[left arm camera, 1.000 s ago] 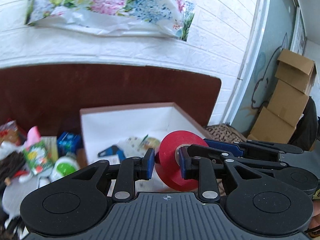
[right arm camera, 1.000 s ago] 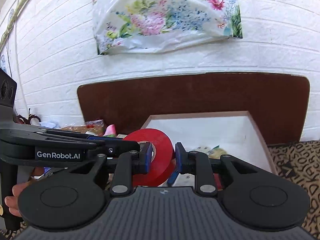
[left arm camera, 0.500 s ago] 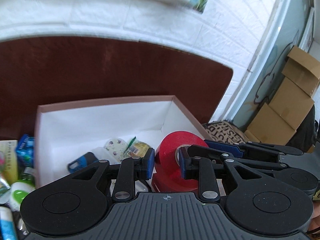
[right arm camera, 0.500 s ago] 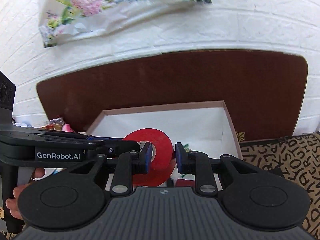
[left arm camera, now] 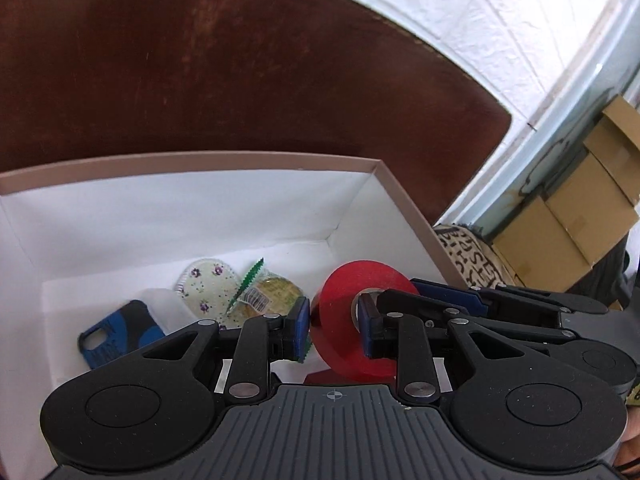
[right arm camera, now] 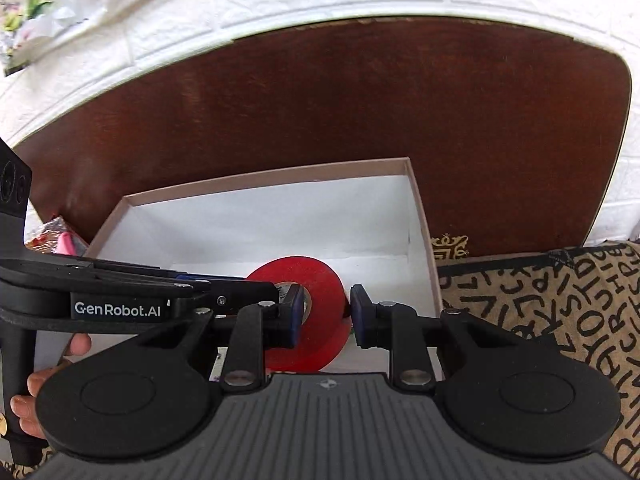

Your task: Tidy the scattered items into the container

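Note:
A red tape roll [left arm camera: 340, 320] hangs low inside the white box with a pink rim [left arm camera: 392, 184], near its right wall. My left gripper [left arm camera: 334, 328] has one pad in the roll's core and the other outside. Its jaws are opening, and the outer pad stands a sliver off the roll. My right gripper [right arm camera: 326, 316] is shut on the roll's [right arm camera: 324, 292] opposite wall, one pad in the core and one outside. In the left wrist view the right gripper's fingers [left arm camera: 460, 300] reach in from the right.
On the box floor lie a blue and black phone case [left arm camera: 116, 332], a floral pad [left arm camera: 208, 284] and a snack packet [left arm camera: 272, 292]. A dark wooden board [right arm camera: 360, 120] backs the box. Patterned cloth [right arm camera: 540, 320] lies to the right and cardboard boxes [left arm camera: 580, 216] stand far right. A hand [right arm camera: 40, 384] holds the left gripper's handle.
Both grippers moved forward and down over the box, lowering the red tape roll inside it. The scattered items on the left left the view. The left jaws parted slightly.

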Tool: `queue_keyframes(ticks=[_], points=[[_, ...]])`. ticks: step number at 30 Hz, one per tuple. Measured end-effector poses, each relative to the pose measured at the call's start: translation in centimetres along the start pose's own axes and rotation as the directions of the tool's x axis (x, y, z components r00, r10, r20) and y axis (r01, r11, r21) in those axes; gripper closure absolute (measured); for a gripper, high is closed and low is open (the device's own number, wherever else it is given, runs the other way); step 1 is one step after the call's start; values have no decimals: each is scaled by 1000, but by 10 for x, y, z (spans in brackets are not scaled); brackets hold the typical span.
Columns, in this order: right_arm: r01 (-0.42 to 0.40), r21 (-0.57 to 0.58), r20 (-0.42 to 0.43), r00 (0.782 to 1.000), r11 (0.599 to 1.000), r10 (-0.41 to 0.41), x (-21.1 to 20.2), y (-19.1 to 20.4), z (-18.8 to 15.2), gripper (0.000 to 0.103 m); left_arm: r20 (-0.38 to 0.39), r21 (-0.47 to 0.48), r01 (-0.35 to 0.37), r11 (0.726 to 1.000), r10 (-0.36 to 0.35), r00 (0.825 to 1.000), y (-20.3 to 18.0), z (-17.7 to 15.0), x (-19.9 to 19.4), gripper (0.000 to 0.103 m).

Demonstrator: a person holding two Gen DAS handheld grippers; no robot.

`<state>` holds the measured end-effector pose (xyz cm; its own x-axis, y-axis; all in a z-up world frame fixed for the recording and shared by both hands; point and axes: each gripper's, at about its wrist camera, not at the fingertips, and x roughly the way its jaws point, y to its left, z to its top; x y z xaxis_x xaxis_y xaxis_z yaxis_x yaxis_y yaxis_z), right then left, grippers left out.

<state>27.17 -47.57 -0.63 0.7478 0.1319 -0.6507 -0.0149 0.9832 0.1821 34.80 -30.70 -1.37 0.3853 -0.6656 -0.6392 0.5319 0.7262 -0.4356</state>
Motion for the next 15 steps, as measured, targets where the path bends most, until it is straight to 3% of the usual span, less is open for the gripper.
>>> queue_keyframes(ticks=[1, 2, 3, 6, 9, 15], points=[[-5, 18, 3, 1000, 1000, 5, 1, -3, 0, 74, 0, -10, -6, 1000, 6, 1000, 2, 0, 2, 71], [-13, 35, 7, 1000, 999, 12, 2, -5, -1, 74, 4, -22, -13, 1000, 13, 1000, 5, 1, 4, 57], [-15, 47, 12, 1000, 999, 15, 2, -7, -2, 73, 10, -34, -18, 999, 18, 1000, 7, 1, 4, 35], [43, 19, 73, 996, 999, -44, -5, -4, -5, 51, 78, -48, -96, 994, 100, 992, 12, -4, -5, 12], [31, 36, 107, 994, 999, -35, -14, -4, -6, 36, 127, -47, -88, 995, 93, 988, 15, -6, -18, 8], [12, 59, 136, 991, 998, -19, -29, -2, -15, 27, 198, 7, -152, 988, 148, 969, 0, -10, -36, 1]])
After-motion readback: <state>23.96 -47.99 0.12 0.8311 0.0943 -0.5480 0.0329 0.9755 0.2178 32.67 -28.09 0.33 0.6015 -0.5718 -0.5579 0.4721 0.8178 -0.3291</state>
